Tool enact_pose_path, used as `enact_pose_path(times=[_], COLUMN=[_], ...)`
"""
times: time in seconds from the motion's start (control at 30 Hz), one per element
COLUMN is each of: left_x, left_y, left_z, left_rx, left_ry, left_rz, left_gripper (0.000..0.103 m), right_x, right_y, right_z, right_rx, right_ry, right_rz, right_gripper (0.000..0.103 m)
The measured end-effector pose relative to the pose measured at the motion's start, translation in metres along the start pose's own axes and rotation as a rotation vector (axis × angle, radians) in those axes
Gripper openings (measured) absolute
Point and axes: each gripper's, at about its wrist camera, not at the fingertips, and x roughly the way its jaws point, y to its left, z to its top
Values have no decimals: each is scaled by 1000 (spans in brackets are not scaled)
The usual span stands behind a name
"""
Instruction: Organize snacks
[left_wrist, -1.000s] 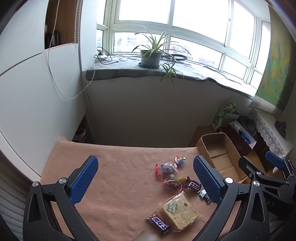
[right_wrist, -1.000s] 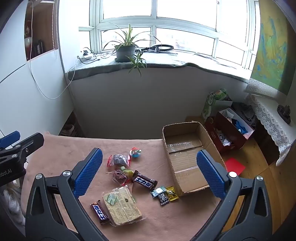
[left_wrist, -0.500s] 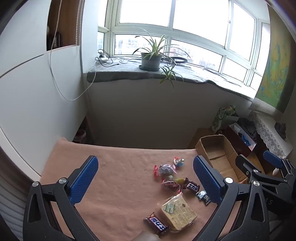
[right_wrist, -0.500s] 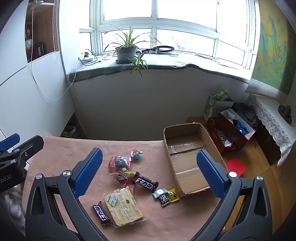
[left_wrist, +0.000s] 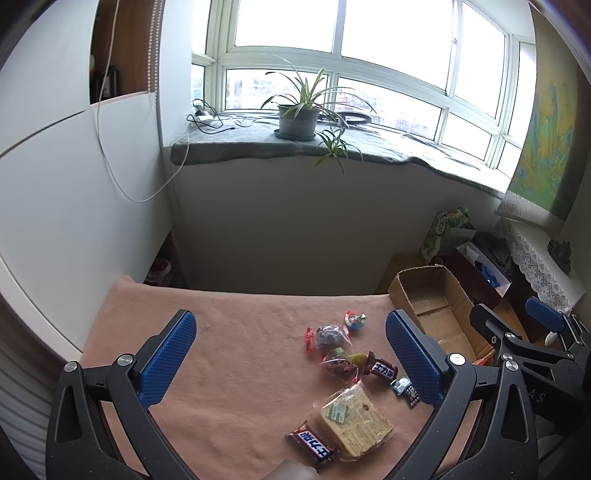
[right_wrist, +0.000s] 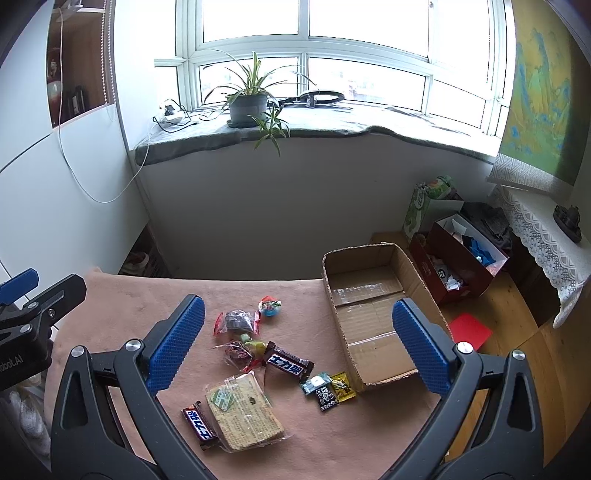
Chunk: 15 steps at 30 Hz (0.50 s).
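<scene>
Hovering left tongs (left_wrist: 290, 360) and right tongs (right_wrist: 297, 341) spread wide, empty, wrapped snacks (right_wrist: 258, 362) scattered beside brown cardboard box (right_wrist: 373, 306)

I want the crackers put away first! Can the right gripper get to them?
Probably yes. The right gripper is open above the table, and the crackers lie flat with nothing on top; only a chocolate bar sits alongside.

Potted spider plant (right_wrist: 248, 105) stood on grey windowsill (right_wrist: 369, 123), charger and cables (right_wrist: 171, 116) at its left end, ring-shaped object (right_wrist: 320, 98) right of the pot. Landscape painting (right_wrist: 541, 96) hung right. Red box (right_wrist: 461, 260) and green bag (right_wrist: 424, 206) sat on wooden floor (right_wrist: 517, 332).
</scene>
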Motion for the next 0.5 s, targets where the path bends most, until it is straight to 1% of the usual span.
enact_pose_path(times=[0.5], left_x=[1], left_y=[2], left_z=[1], left_rx=[-6], left_ry=[-4], left_rz=[-2], left_gripper=[102], right_x=[1], right_y=[0], right_z=[-1], right_rx=[2], right_ry=[5], right_rz=[-1], right_gripper=[103])
